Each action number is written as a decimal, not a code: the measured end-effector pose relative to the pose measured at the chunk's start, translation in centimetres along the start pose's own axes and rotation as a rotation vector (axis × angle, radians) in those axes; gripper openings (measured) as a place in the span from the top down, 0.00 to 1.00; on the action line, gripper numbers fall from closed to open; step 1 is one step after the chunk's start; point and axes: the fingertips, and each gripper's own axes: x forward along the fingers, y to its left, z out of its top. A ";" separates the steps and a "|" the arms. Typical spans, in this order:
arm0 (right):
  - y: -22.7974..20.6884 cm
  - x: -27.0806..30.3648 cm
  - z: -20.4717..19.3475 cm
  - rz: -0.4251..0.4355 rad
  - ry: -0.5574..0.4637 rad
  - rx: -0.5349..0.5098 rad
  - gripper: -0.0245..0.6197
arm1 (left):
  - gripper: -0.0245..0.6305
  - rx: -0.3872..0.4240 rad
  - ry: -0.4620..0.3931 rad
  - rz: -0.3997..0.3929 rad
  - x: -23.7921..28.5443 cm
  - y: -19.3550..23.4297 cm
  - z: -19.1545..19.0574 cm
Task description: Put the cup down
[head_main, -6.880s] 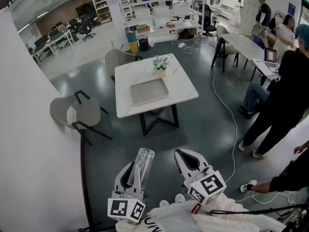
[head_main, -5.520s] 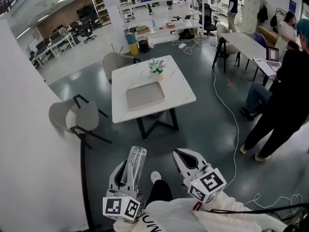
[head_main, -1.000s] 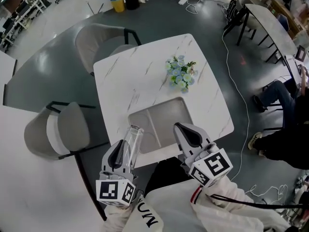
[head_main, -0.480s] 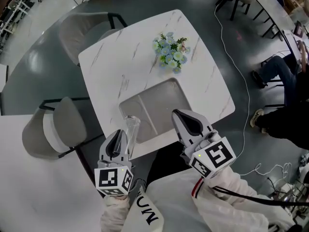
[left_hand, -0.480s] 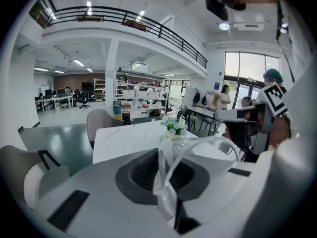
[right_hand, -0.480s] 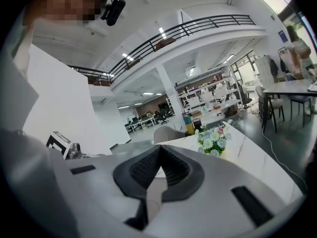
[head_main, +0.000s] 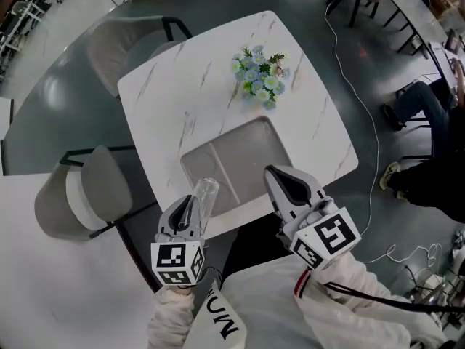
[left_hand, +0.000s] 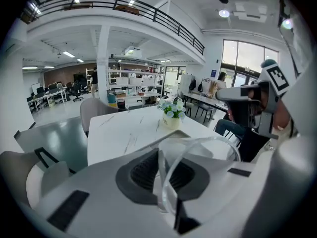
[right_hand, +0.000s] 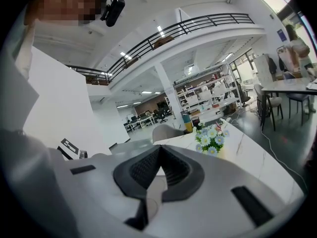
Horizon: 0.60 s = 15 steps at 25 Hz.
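Observation:
A clear plastic cup (head_main: 204, 194) is held in my left gripper (head_main: 190, 211), whose jaws are shut on its wall. The cup (left_hand: 194, 152) leans forward over the near edge of a white marble table (head_main: 189, 93). In the left gripper view its rim fills the space ahead of the jaws. My right gripper (head_main: 290, 188) hangs beside it, over the table's near edge, jaws shut with nothing between them (right_hand: 159, 168). A grey two-part tray (head_main: 236, 162) lies on the table just beyond both grippers.
A small pot of blue and white flowers (head_main: 260, 72) stands on the table behind the tray. Grey chairs sit at the table's left (head_main: 83, 195) and far side (head_main: 120, 42). A seated person (head_main: 429, 122) and a floor cable (head_main: 367, 122) are to the right.
Over several seconds I have walked up to the table from across the room. In the last half second the left gripper with the cup moved slightly right and forward, toward the tray.

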 end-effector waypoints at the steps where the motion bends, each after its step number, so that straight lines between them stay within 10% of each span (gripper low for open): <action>1: -0.1 0.0 -0.1 -0.004 0.000 0.004 0.96 | 0.91 0.005 0.008 -0.002 0.2 0.1 -0.2; 15: -1.1 0.3 -1.6 -0.028 0.015 0.024 0.96 | 0.91 0.100 0.171 -0.029 3.0 0.3 -3.5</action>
